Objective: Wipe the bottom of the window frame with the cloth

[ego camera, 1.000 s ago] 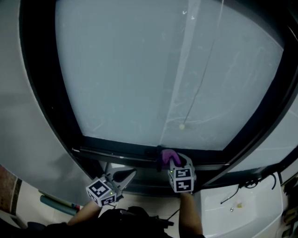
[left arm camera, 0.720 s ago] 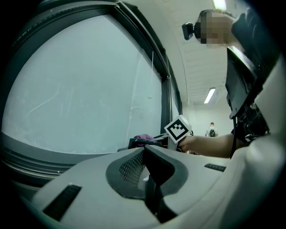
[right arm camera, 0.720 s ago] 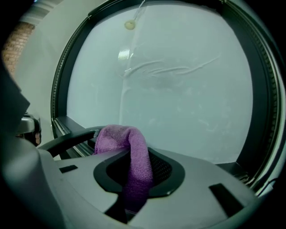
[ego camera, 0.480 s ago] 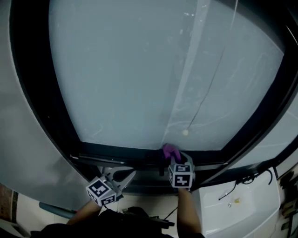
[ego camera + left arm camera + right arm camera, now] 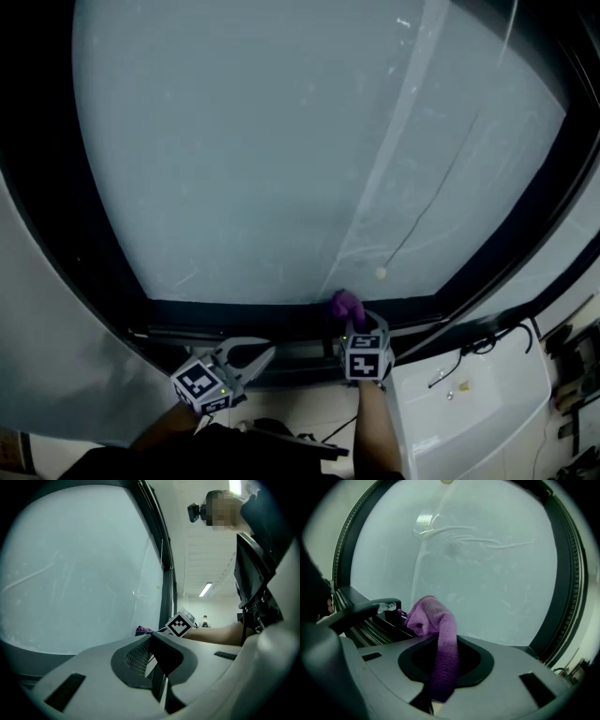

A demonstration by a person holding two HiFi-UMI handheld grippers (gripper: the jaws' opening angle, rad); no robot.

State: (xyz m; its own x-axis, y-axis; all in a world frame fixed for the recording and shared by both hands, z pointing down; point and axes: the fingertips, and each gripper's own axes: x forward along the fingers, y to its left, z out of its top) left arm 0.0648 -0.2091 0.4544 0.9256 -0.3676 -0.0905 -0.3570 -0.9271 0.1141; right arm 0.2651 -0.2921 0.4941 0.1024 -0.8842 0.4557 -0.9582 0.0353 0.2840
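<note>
**A:** Where's the purple terry cloth (image 5: 433, 620) right now?

**B:** It's clamped in the right gripper (image 5: 351, 322). The jaws are closed on one end, and the free end bunches out ahead of the tips. That wad sits at the dark bottom rail of the window frame (image 5: 234, 314), a little right of the rail's middle and just under the frosted glass pane (image 5: 262, 150).

**A:** Why hold it by the end like that?

**B:** I'd judge it's so the soft wad leads and the hard jaws stay off the frame. The bunch can press into the rail's grooves while the gripper pushes from behind.

**A:** And the left gripper (image 5: 253, 353)?

**B:** Its jaws are together with nothing between them. It hangs below the rail toward the left end, apart from the frame — out of the wiping path, I'd say, since one gripper is enough here.

**A:** How far along is the wipe?

**B:** Hard to call. The cloth is at the rail, so wiping looks under way, but the views are too dark to show which stretch is clean.

**A:** Anything to watch?

**B:** The thin cord with a pale bead (image 5: 381, 273), hanging at the glass just above the cloth — a sweep toward the right corner could snag it.
</note>
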